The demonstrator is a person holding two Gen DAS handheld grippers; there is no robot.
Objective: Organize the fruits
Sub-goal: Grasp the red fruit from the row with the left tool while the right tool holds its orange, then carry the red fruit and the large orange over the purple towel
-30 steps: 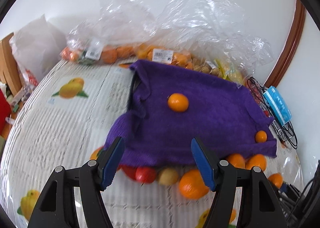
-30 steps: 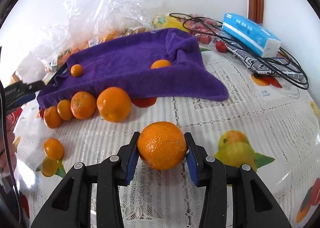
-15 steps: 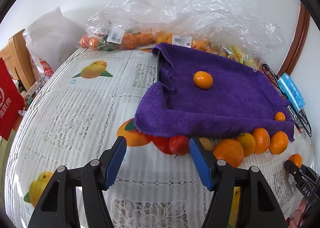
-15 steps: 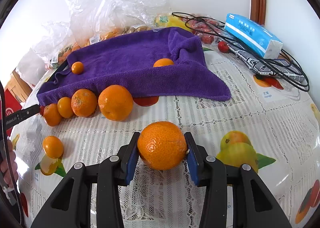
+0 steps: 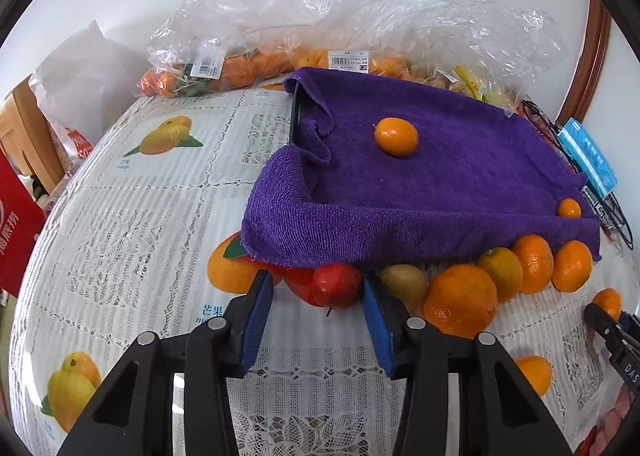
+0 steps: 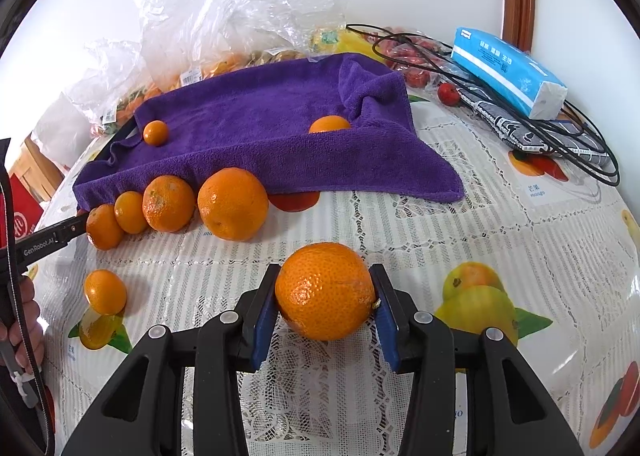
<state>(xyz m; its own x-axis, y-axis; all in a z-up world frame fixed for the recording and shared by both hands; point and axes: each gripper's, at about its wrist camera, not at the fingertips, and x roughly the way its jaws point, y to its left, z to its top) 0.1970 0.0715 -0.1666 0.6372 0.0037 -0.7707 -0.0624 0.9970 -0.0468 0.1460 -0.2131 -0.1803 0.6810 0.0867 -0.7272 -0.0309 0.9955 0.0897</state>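
- Towel [image 5: 440,192] as landmark: purple, draped over a raised tray, two small oranges on top.
- Left gripper [image 5: 316,288] at towel's near edge, jaws just narrowed around red fruit [image 5: 336,286]; right pad touching it, left pad apparently short of contact, so not yet clamped.
- Red fruit tucked half under towel's hem, beside a printed orange on tablecloth [image 5: 140,216]; yellow-green fruit [image 5: 404,282] pressed close on its right.
- Best finished by closing slowly and squarely on red fruit's widest part, keeping hem and neighbour out of the pads.
- Likely soft skin: squeeze only until it stops slipping, then draw out away from towel before lifting.
- Right gripper [image 6: 326,292] clamped on an orange [image 6: 324,290], held in front of towel, off to the side of the orange row [image 6: 176,204] along its hem.
- Better kept motionless until left grip is sure.
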